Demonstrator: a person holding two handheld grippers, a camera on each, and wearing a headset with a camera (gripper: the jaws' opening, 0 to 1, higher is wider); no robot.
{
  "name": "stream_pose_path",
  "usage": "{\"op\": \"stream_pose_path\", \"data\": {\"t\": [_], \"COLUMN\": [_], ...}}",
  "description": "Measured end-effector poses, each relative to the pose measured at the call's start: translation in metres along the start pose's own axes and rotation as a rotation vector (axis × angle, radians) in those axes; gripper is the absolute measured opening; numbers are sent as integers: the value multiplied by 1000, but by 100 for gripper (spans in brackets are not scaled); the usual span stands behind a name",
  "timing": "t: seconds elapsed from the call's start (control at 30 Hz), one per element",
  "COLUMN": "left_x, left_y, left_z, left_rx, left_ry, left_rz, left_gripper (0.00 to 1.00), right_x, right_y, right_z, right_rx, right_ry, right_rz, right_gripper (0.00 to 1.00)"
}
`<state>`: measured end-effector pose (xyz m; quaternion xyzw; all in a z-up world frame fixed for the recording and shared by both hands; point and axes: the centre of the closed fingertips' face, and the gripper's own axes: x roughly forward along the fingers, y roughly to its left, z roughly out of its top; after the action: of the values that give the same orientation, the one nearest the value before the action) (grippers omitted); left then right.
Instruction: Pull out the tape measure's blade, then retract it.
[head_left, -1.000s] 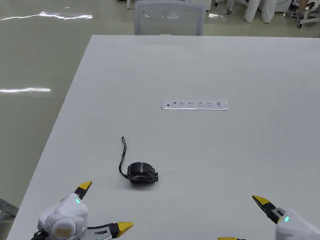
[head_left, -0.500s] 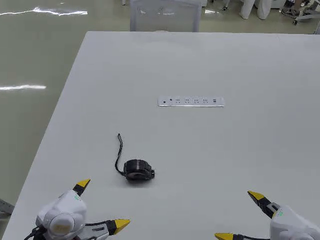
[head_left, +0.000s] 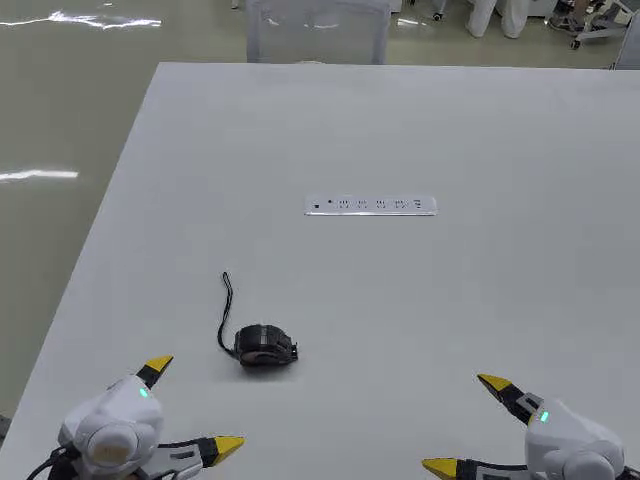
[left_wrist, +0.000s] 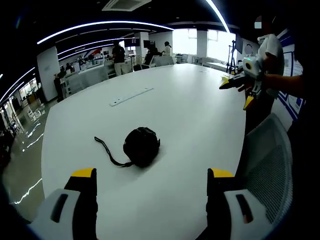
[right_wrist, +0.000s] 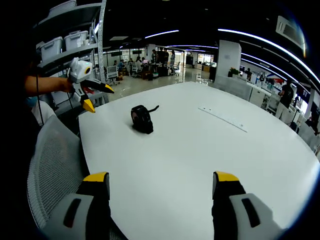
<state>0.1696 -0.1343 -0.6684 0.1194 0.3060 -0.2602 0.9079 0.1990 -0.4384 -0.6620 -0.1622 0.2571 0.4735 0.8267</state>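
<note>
A black tape measure (head_left: 264, 346) with a thin wrist cord lies on the white table (head_left: 400, 130), its blade in. It also lies ahead of the jaws in the left gripper view, tape measure (left_wrist: 141, 145), and further off in the right gripper view, tape measure (right_wrist: 142, 118). My left gripper (head_left: 190, 404) hovers open at the near left edge, a short way in front of the tape measure. My right gripper (head_left: 468, 424) hangs open at the near right. Both grippers, left gripper (left_wrist: 152, 173) and right gripper (right_wrist: 156, 176), hold nothing.
A white power strip (head_left: 370, 205) lies flat mid-table beyond the tape measure. A grey chair (head_left: 318, 30) stands at the far table edge. A mesh chair back (left_wrist: 270, 165) is close by my side. The table's left edge drops to the floor.
The head camera has shifted, so the scene slid slightly left and down. Both grippers stay open at the near edge; the tape measure has not moved.
</note>
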Motion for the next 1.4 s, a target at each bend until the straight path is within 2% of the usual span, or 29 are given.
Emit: {"op": "stream_pose_path", "data": {"t": [0.3, 0.47, 0.8, 1.1, 1.4], "left_x": [13, 20, 36, 50, 68], "left_y": [6, 10, 21, 28, 34], "left_z": [-4, -4, -2, 2, 6], "left_rx": [82, 131, 195, 256, 315], "left_ry": [68, 97, 134, 146, 179], "left_rz": [-45, -69, -106, -149, -198], "left_gripper": [78, 75, 69, 64, 57], "right_x": [11, 17, 31, 47, 66], "right_y": [-6, -8, -17, -25, -28], "right_z": [1, 1, 6, 11, 22], "right_rx": [-57, -81, -124, -165, -202], "right_ry": [23, 31, 41, 43, 16], "right_rz": [47, 78, 124, 162, 238], "right_gripper": [78, 75, 70, 67, 64]}}
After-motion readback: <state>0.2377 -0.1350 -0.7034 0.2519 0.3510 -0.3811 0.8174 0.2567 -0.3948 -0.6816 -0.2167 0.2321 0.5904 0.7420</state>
